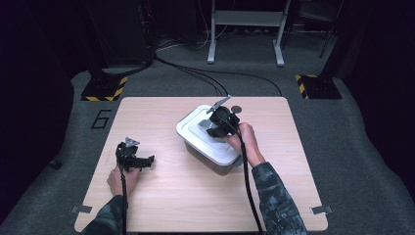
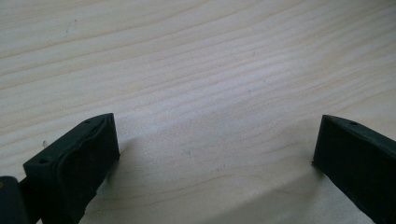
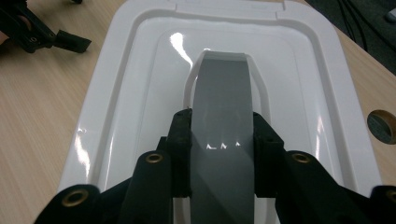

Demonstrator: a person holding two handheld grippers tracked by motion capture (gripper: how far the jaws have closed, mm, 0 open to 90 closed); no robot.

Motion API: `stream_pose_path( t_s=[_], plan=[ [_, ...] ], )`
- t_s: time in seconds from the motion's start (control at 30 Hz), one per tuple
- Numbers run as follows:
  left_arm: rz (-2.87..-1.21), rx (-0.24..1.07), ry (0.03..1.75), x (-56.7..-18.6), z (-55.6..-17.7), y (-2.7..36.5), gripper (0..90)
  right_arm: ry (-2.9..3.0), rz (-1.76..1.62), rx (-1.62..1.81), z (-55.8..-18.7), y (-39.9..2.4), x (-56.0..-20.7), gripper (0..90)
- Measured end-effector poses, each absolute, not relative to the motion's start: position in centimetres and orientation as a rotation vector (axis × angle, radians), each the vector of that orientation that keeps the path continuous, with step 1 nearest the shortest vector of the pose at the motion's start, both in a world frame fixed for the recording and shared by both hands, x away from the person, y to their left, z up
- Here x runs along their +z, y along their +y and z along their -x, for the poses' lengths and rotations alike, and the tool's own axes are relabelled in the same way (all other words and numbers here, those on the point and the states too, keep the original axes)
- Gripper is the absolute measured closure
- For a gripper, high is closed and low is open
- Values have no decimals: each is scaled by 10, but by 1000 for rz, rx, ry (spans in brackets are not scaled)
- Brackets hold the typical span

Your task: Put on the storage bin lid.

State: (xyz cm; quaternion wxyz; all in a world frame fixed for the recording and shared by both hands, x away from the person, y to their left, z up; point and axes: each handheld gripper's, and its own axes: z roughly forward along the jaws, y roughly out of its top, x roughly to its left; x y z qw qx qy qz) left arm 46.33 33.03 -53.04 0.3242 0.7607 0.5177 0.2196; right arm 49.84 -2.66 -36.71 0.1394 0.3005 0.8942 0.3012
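Landmark = box [image 1: 215, 152], sitting mid-table [image 1: 161, 196], a bit toward far edge. Lid [image 3: 121, 70] on top of box; handle [image 3: 223, 93] on lid centre, running along lid's length. My right gripper [image 3: 222, 154] is over the lid, jaws either side of handle, pressed on it. Hole in tabletop [image 3: 382, 125] just beside box, far-right corner. My left gripper [image 1: 134, 159] well left of box, nearer my edge, low over bare table, jaws apart w/ nothing between.
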Motion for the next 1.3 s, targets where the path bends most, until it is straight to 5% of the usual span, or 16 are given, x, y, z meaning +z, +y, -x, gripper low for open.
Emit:
stream_pose_path(
  t_s=[0.27,0.87,1.3],
  plan=[
    [-1995,577,1357,-530,-463,330,0,2574,-880,867,-499,-30,-373,658],
    [-1995,577,1357,-530,-463,330,0,2471,-954,990,-483,-62,-352,177],
    [-1995,576,1358,-530,-463,330,0,2394,-993,997,-458,-107,-349,48]
  ],
)
